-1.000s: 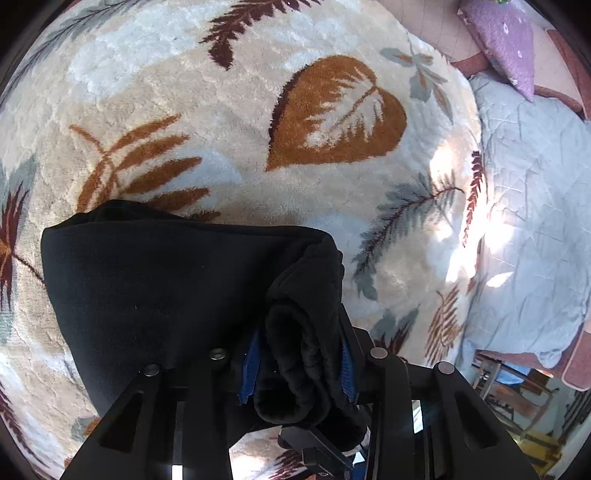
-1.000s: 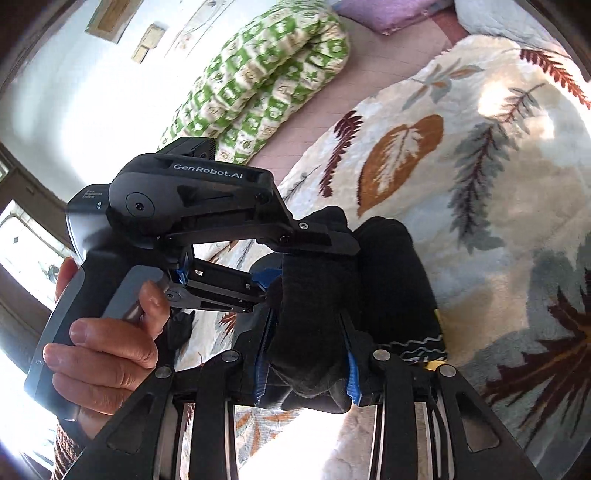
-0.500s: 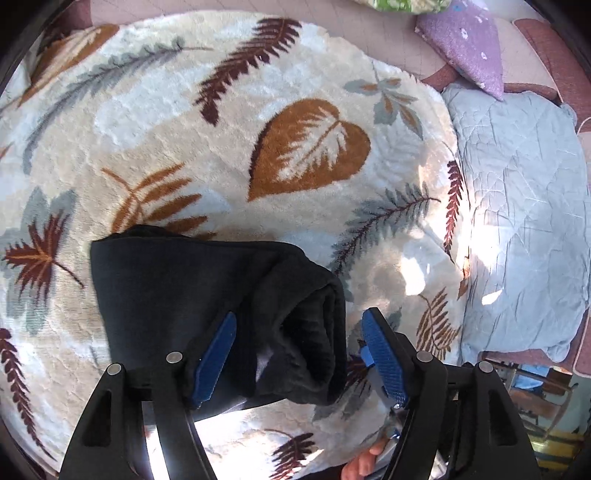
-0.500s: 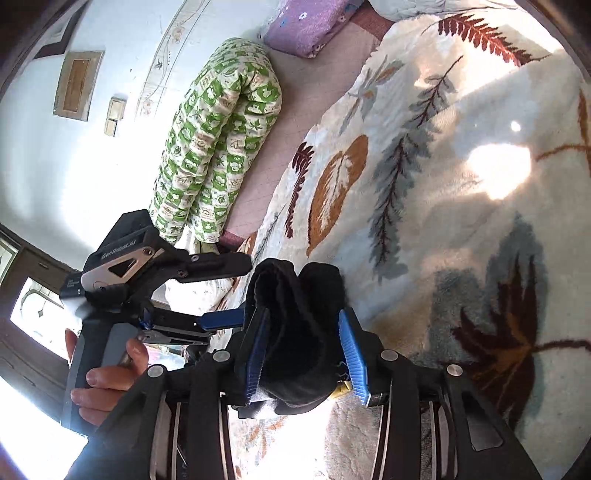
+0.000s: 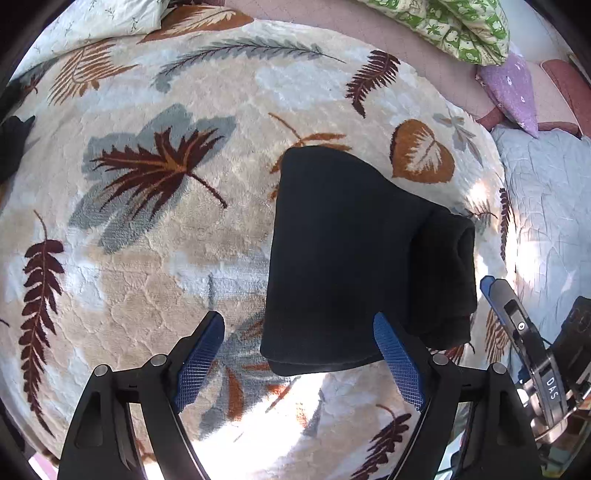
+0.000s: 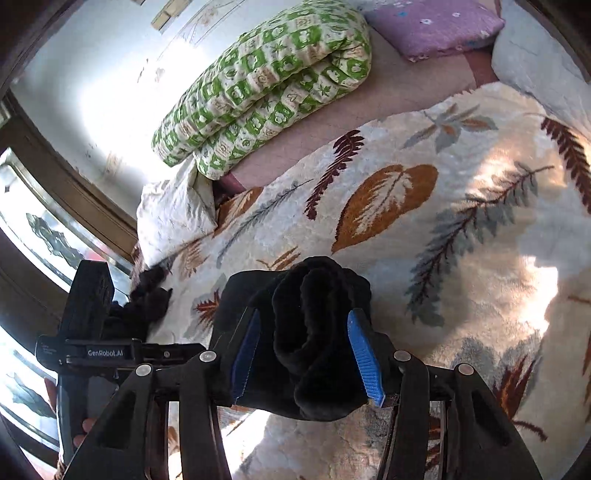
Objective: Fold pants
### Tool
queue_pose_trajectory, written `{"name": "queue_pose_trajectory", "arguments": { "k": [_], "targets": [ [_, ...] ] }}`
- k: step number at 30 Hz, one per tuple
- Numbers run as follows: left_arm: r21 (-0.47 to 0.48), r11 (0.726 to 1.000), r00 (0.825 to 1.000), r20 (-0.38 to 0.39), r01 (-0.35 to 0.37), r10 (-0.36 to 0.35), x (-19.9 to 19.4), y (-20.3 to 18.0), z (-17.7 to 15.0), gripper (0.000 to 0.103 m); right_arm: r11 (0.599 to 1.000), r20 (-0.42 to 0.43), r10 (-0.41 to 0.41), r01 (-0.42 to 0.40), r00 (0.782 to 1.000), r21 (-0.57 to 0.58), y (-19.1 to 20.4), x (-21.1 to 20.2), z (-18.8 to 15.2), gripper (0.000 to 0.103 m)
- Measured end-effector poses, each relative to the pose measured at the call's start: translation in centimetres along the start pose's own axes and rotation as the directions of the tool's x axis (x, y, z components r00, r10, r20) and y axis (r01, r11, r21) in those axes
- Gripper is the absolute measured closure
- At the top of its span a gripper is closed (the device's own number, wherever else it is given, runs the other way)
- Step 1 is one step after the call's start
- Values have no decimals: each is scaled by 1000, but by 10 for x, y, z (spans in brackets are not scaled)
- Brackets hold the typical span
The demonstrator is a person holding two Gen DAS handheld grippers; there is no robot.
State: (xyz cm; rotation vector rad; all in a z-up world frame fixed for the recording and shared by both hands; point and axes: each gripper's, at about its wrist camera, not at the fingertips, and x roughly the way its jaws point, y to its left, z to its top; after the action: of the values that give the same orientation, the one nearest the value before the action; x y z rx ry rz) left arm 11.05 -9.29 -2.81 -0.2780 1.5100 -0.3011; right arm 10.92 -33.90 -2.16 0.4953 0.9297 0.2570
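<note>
The black pants [image 5: 354, 258] lie folded into a thick bundle on the leaf-patterned blanket [image 5: 155, 258]. My left gripper [image 5: 299, 362] is open and empty, pulled back just short of the bundle's near edge. The right gripper's blue-padded finger [image 5: 491, 295] shows at the bundle's right end in the left wrist view. In the right wrist view the bundle's rolled end [image 6: 314, 339] sits between the fingers of my right gripper [image 6: 306, 354], whose jaws stand apart with gaps beside the cloth. The left gripper body [image 6: 99, 347] shows at the left.
A green patterned quilt [image 6: 266, 85], a purple pillow [image 6: 432, 26] and a pale blue quilt [image 5: 550, 206] lie at the far and right sides. Another dark garment [image 6: 147, 295] lies at the blanket's left edge, near a white pillow [image 6: 173, 218].
Both grippers opened and let go of the pants. The left gripper drew back and leftward, so the whole bundle now lies on the blanket. The right gripper's fingers widened around the rolled end.
</note>
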Motion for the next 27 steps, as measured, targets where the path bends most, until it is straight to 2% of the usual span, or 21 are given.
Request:
{"name": "queue_pose_trajectory", "arguments": {
  "k": [6, 10, 12, 17, 20, 23, 25, 27],
  "targets": [
    [-35, 997, 998, -5, 65, -65, 13, 4, -9, 20, 997, -62, -71, 68, 996, -49, 11, 17, 8, 44],
    [-70, 996, 996, 65, 60, -55, 9, -3, -24, 18, 997, -88, -66, 63, 994, -35, 11, 27, 18, 44],
    [-117, 991, 995, 87, 68, -58, 8, -5, -31, 16, 998, -99, -62, 60, 993, -23, 9, 33, 24, 44],
    [-289, 950, 989, 122, 121, -89, 18, 7, -38, 16, 998, -165, -56, 54, 985, -19, 9, 53, 38, 40],
    [-349, 929, 992, 51, 127, -116, 37, 9, -39, 18, 996, -210, -84, 81, 974, -23, 1, 62, 43, 41],
    [-411, 894, 984, 39, 177, -176, 41, 11, -54, 23, 994, -225, -111, 106, 968, -36, -9, 63, 43, 40],
    [-419, 888, 982, 74, 188, -173, 37, 8, -61, 22, 995, -214, -98, 96, 972, -23, -16, 58, 44, 40],
    [-394, 902, 984, 107, 177, -146, 35, 0, -57, 21, 996, -218, -89, 89, 972, -6, -23, 57, 43, 40]
  ]
}}
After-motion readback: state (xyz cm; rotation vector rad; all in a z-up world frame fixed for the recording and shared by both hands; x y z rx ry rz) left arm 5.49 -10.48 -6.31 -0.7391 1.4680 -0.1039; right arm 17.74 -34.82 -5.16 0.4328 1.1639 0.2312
